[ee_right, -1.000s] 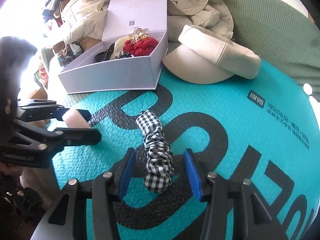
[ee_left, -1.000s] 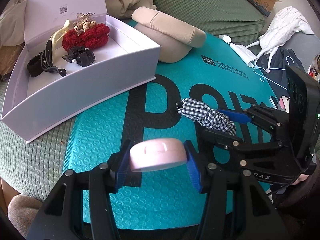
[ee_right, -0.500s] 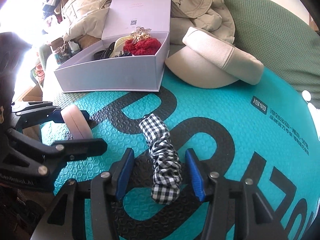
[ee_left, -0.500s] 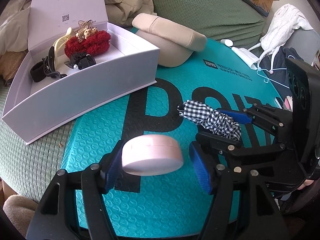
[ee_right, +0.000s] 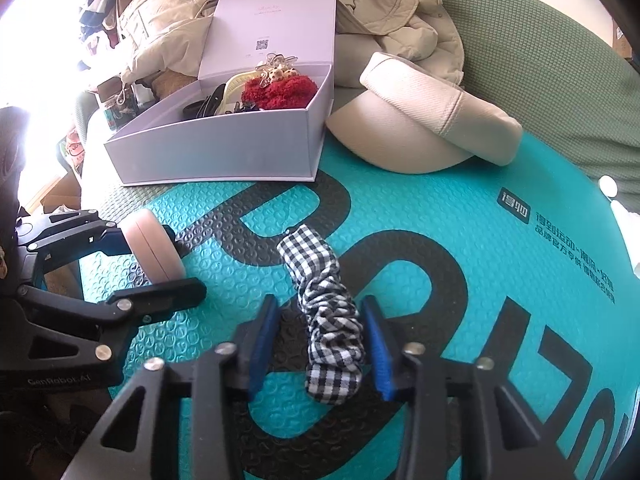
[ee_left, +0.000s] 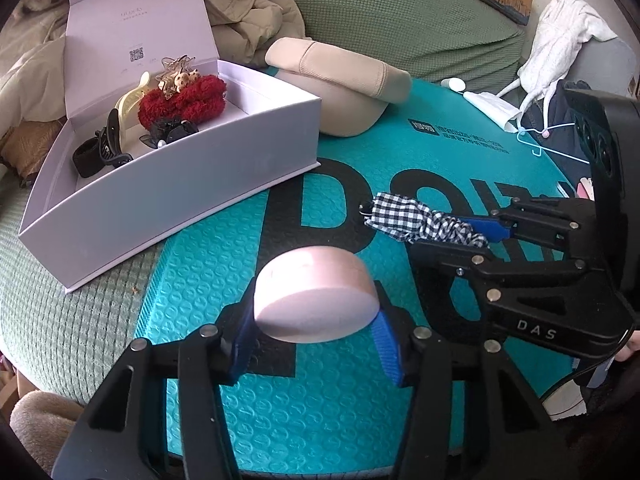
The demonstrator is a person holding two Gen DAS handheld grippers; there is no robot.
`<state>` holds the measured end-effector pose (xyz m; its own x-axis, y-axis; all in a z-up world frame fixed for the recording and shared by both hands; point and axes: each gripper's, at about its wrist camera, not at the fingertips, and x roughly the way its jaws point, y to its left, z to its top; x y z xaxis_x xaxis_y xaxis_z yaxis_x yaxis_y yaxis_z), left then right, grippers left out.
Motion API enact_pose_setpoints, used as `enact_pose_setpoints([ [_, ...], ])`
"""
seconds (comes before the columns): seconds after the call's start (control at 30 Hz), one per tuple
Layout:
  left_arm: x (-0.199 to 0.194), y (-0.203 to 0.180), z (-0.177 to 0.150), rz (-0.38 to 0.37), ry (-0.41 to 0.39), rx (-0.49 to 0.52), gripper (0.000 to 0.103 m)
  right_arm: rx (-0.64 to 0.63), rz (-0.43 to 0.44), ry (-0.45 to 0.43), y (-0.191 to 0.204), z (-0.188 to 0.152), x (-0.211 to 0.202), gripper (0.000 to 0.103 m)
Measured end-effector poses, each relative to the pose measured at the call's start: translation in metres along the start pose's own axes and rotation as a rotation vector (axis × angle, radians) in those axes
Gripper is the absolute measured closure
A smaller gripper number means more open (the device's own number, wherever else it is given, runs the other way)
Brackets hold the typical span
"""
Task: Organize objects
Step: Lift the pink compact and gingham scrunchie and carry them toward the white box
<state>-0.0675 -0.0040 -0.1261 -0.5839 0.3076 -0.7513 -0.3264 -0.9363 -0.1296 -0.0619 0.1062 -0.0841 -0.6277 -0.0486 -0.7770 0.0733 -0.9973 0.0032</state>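
1. Left gripper (ee_left: pixel 316 332) has just closed on pink round case (ee_left: pixel 316 294), bottom centre, held tilted.
2. Right gripper (ee_right: pixel 320 344) has just closed around checked scrunchie (ee_right: pixel 326 320), lower centre on teal mat (ee_right: pixel 460 240).
3. White box (ee_left: pixel 168 184) upper left.

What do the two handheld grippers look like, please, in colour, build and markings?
Both are black plastic with silver screws and blue pads. The left gripper reads "GenRobot.AI" on its side, seen from the right wrist. The right gripper reads "DAS", carries a black camera block behind it, and a dark cable trails from it.
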Motion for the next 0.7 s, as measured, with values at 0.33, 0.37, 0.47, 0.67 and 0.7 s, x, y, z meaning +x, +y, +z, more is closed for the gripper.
enact_pose_setpoints([
  [0.33,-0.005,0.001,-0.004,-0.007,-0.002,-0.001,0.054,0.011,0.0,-0.001,0.0,0.0,0.001,0.082],
  [0.37,-0.005,0.0,-0.004,-0.005,0.0,-0.003,0.054,0.013,0.001,-0.002,0.0,0.0,0.001,0.082],
  [0.47,-0.007,0.001,-0.005,-0.003,0.007,-0.012,0.054,0.018,0.011,-0.005,-0.001,0.0,0.0,0.082],
  [0.67,-0.013,0.003,-0.008,0.018,0.015,-0.038,0.054,-0.012,0.038,-0.018,0.007,0.002,-0.004,0.082],
  [0.7,-0.014,0.004,-0.009,0.023,0.014,-0.043,0.054,-0.023,0.043,-0.023,0.01,0.003,-0.006,0.082],
])
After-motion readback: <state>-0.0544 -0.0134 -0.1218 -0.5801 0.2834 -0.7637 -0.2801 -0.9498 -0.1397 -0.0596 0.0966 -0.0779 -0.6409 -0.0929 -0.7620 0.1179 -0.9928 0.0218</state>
